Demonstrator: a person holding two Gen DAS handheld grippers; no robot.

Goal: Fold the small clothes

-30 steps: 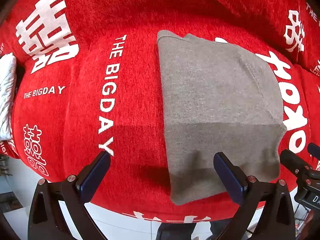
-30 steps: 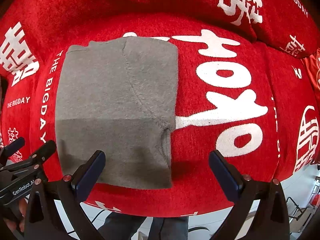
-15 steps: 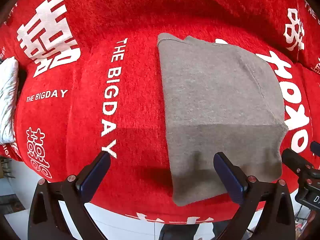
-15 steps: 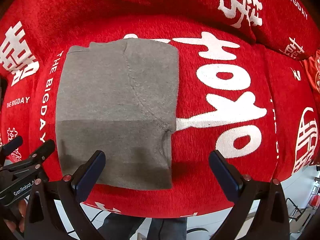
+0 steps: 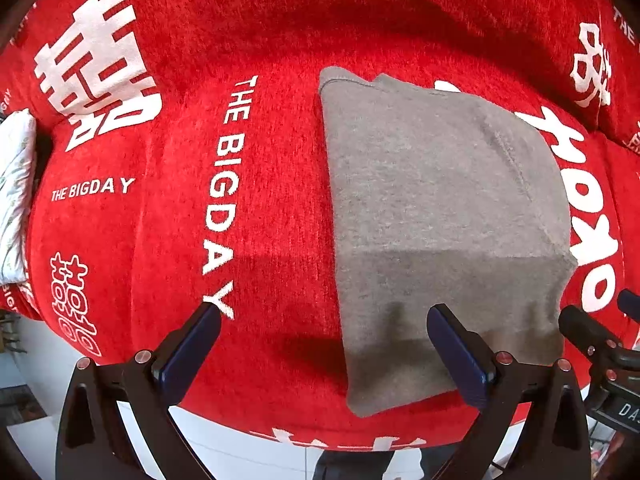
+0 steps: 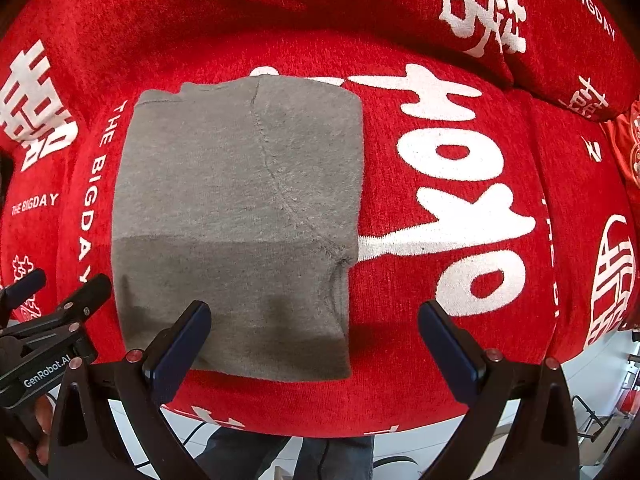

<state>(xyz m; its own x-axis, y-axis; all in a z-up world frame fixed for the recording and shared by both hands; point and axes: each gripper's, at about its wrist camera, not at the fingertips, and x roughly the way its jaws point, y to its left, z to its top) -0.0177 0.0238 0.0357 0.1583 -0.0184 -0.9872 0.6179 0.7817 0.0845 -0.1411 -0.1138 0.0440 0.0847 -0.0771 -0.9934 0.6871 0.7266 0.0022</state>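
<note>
Over the last second both my grippers, left [image 5: 324,344] and right [image 6: 314,340], barely drifted, jaws wide open and empty; the folded grey garment [image 5: 436,216] lies ahead on the red sofa cover [image 5: 168,240], so this fold looks finished

Left gripper [image 5: 323,330] and right gripper [image 6: 314,326] both hang side by side with fingers spread wide, gripping nothing; each shows at the edge of the other's view.
</note>
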